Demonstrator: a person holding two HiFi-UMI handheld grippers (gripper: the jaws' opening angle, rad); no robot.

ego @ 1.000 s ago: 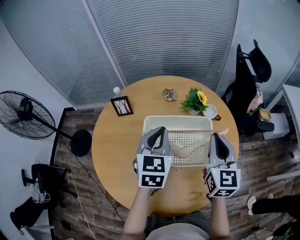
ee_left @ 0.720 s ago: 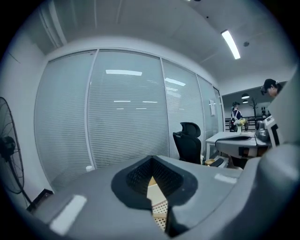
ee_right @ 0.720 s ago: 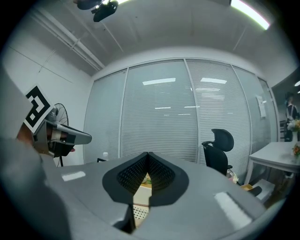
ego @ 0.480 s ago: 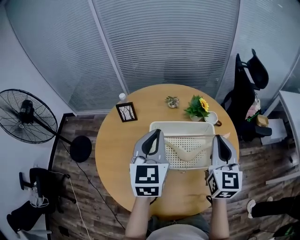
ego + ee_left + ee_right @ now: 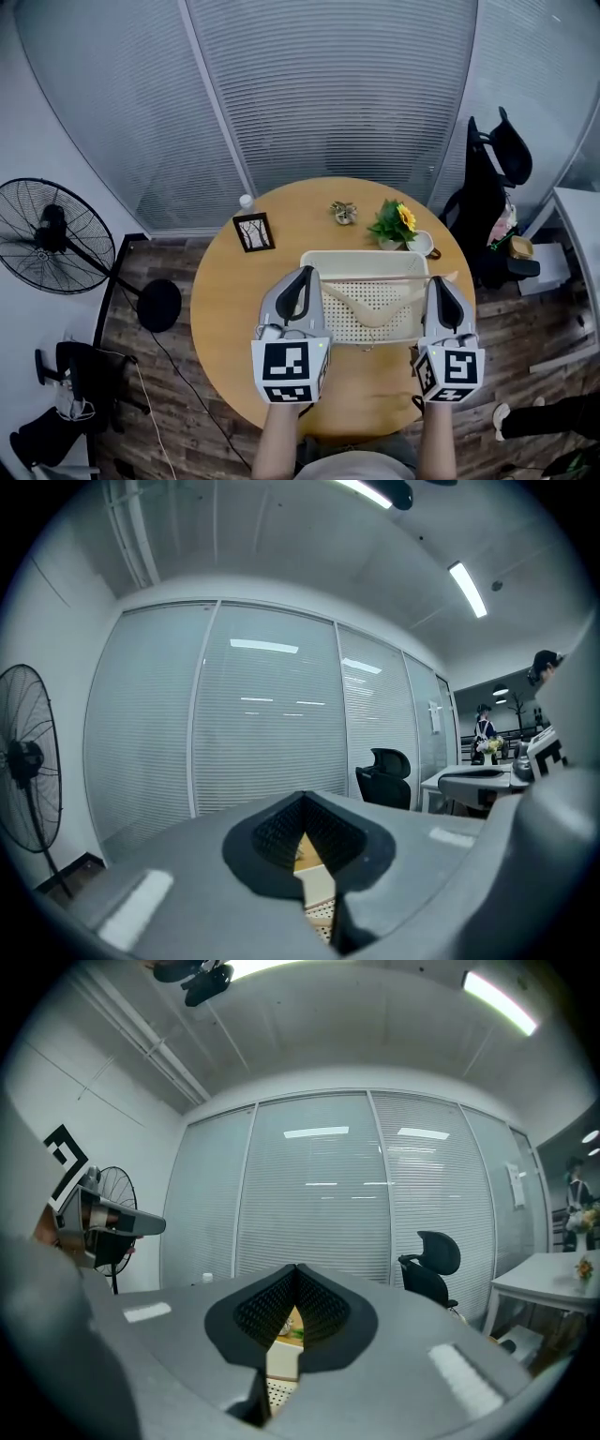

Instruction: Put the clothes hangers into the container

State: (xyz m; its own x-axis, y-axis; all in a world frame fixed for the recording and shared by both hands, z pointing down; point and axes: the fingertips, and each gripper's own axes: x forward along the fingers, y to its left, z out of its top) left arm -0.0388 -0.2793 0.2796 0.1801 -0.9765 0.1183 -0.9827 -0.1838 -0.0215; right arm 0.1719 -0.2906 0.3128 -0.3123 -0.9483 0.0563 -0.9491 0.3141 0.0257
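A pale wooden clothes hanger lies inside the cream perforated basket on the round wooden table. Its straight bar reaches across the basket, with one end poking over the right rim. My left gripper hovers over the basket's near left corner, its jaws shut and holding nothing. My right gripper hangs over the near right corner, also shut and empty. In the left gripper view the closed tips point level across the room. The right gripper looks the same way in its own view.
Behind the basket stand a sunflower plant, a cup, a small succulent, a picture frame and a white bottle. A floor fan stands at the left and an office chair at the right.
Both grippers have drawn back a little toward the person, the left one moving down and left. The hanger stays in the basket.
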